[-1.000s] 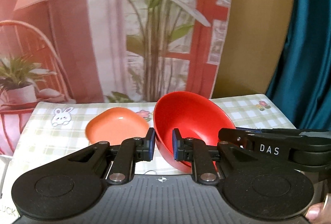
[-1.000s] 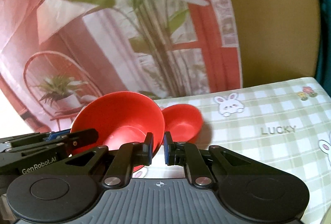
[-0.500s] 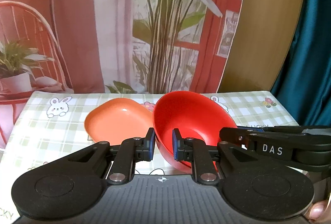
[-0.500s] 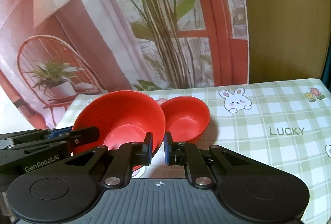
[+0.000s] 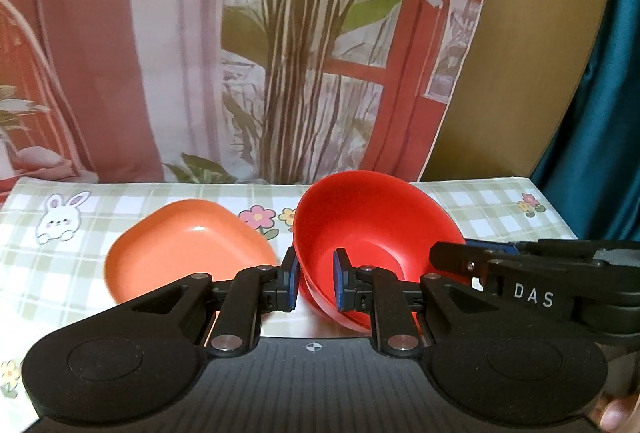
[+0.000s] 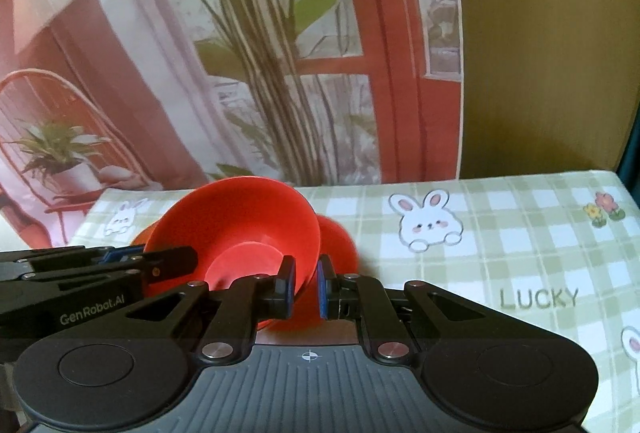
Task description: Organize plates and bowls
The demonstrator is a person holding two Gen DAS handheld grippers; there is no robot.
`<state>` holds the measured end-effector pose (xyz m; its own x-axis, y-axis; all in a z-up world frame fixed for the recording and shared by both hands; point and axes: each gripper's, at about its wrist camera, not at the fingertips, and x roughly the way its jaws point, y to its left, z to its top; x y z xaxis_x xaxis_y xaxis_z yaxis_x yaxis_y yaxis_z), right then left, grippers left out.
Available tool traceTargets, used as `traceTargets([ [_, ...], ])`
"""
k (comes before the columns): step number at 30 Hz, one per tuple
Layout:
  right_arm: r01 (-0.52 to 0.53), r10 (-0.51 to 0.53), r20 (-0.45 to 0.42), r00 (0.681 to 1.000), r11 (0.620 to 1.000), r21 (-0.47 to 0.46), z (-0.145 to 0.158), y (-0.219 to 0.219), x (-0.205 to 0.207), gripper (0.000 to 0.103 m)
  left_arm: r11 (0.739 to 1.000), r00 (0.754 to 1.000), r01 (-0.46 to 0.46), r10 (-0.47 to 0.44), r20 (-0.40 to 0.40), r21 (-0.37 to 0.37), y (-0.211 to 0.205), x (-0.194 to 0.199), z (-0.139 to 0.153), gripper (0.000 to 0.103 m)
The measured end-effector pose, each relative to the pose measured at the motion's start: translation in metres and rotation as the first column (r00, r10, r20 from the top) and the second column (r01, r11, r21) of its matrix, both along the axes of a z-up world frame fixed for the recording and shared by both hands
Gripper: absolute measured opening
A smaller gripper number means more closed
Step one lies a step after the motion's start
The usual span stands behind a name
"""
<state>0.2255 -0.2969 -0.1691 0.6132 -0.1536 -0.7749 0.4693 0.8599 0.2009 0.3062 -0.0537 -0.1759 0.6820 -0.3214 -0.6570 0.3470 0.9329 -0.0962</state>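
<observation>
Both grippers hold one large red bowl (image 5: 372, 225) above the table by opposite sides of its rim. My left gripper (image 5: 315, 283) is shut on its left rim. My right gripper (image 6: 306, 288) is shut on the other rim of the same bowl (image 6: 240, 221); its arm also shows in the left wrist view (image 5: 532, 273). An orange plate (image 5: 184, 245) lies on the cloth left of the bowl. A smaller red bowl (image 6: 334, 241) sits on the cloth, mostly hidden behind the large one.
The table carries a green checked cloth (image 6: 500, 233) with rabbits and the word LUCKY. A printed backdrop (image 5: 280, 33) with plant and window hangs behind the far edge. A teal curtain (image 5: 600, 113) hangs at the right.
Both grippers and the large bowl have moved forward and lower over the table. The bowl now covers most of the smaller red bowl in the right wrist view.
</observation>
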Motion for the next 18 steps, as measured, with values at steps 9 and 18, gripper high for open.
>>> traceTargets([
  [9,0.01,-0.009,-0.037,0.999,1.0,0.011,-0.027,-0.02,0.015,0.01,0.999,1.0,0.026,-0.025,-0.017,0.032,-0.018,0.026,-0.017,0.018],
  [18,0.019,-0.017,-0.058,0.998,0.999,0.029,-0.041,-0.023,0.016,0.01,0.997,0.998,0.048,-0.046,-0.037,0.062,-0.021,0.03,-0.03,0.018],
])
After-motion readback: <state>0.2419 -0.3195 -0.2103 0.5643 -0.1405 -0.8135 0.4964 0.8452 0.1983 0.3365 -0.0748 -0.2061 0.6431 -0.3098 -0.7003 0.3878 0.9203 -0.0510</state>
